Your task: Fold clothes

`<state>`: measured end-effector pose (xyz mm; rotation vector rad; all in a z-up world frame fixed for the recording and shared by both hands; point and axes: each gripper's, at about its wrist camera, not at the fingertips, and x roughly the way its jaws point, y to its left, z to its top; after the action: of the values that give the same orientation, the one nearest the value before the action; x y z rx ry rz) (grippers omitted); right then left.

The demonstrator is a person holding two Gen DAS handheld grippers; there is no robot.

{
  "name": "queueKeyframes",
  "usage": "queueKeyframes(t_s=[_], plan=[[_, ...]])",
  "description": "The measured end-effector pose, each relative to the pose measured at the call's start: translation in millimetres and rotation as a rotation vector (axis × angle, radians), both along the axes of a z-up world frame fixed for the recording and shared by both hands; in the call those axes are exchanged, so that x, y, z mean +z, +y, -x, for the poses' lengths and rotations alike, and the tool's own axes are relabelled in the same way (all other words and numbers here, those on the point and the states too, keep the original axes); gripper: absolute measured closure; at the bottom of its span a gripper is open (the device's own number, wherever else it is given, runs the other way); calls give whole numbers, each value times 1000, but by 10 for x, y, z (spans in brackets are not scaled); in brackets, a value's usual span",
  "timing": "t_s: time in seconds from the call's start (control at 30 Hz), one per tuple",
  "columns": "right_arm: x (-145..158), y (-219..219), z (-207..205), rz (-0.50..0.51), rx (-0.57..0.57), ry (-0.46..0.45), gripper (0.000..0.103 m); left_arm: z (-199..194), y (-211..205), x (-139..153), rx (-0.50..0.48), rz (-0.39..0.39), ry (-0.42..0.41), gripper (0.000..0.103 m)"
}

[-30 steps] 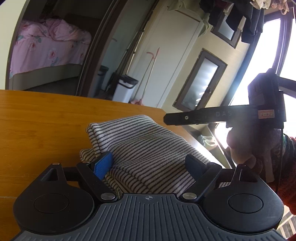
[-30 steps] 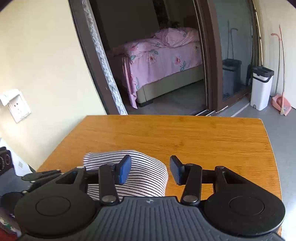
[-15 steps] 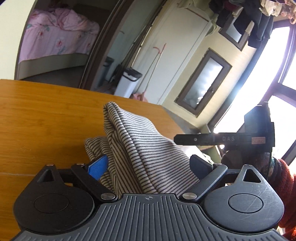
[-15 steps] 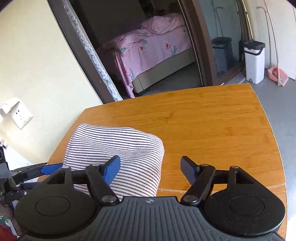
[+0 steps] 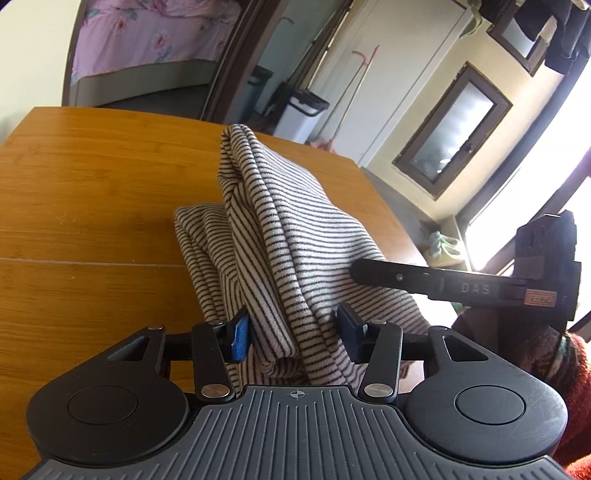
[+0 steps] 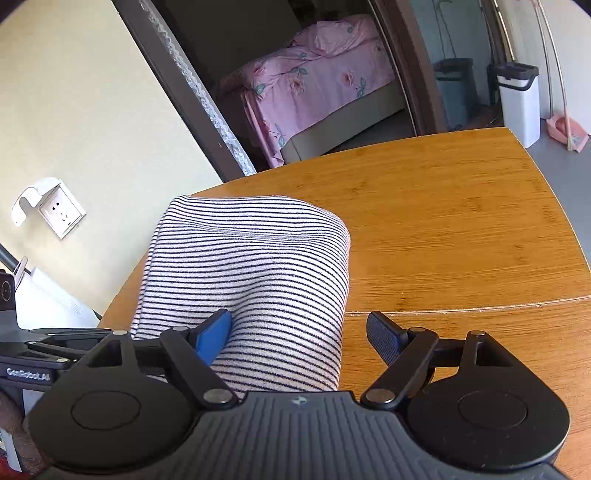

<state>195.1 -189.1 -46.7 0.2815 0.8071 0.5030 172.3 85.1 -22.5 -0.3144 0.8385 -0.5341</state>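
Honestly looks slip-prone: left gripper (image 5: 293, 334) spread loosely around the bunched striped garment (image 5: 291, 236), right gripper (image 6: 299, 336) apart too. Could slump sideways onto the worktop (image 5: 92, 184) and lose its fold.

Striped garment (image 6: 255, 280) on wooden table (image 6: 461, 229)

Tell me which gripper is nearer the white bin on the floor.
Right. The white bin stands beyond the table's far right corner, on the right gripper side; the left gripper sits farther left.

A home: wooden table (image 6: 461, 229), pink floral bed (image 6: 317, 85) through the doorway, white bin (image 6: 519, 99), hanging laundry (image 5: 554, 33).
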Motion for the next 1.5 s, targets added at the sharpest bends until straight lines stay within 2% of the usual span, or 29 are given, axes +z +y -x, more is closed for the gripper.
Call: queueKeyframes(t_s=[0.03,0.2,0.33,0.4,0.43,0.47,0.5,0.6,0.7,0.87,0.93,1.0,1.03,1.17,1.33,1.5], plan=[[-11,-19,2,-4,-1,1,22,58,19,12,-29,36,8,56],[-74,0,-48,-17,7,23,17,91,-103,-109,-96,36,79,53],[-40,85,-52,26,36,7,15,101,-108,-157,-115,50,111,49],[9,83,-54,46,49,1,15,85,-36,-87,-104,80,112,36],[30,80,-49,54,57,1,15,34,-13,-67,-73,79,115,20],[49,83,-44,63,68,1,15,-17,10,-48,-42,79,118,10],[56,90,-33,71,81,1,15,-68,34,-28,-11,78,120,8],[63,120,-36,82,113,10,15,-221,100,26,80,75,129,7],[80,109,-55,74,141,31,15,-350,-58,-182,79,-1,217,7],[38,77,-61,35,185,89,14,-283,-177,-264,28,-23,186,6],[-14,111,-80,10,204,122,14,-268,-178,-267,12,-32,158,13],[-31,201,-95,15,227,114,15,-289,-119,-278,10,-7,159,18],[-22,268,-114,25,238,101,17,-304,-69,-280,15,0,156,23],[24,575,-343,25,262,75,22,-413,203,-296,61,26,134,26],[68,1157,-797,39,294,20,23,-725,700,-303,155,30,70,26],[-33,1729,-1296,26,298,-18,23,-1036,1200,-326,265,38,2,26]])
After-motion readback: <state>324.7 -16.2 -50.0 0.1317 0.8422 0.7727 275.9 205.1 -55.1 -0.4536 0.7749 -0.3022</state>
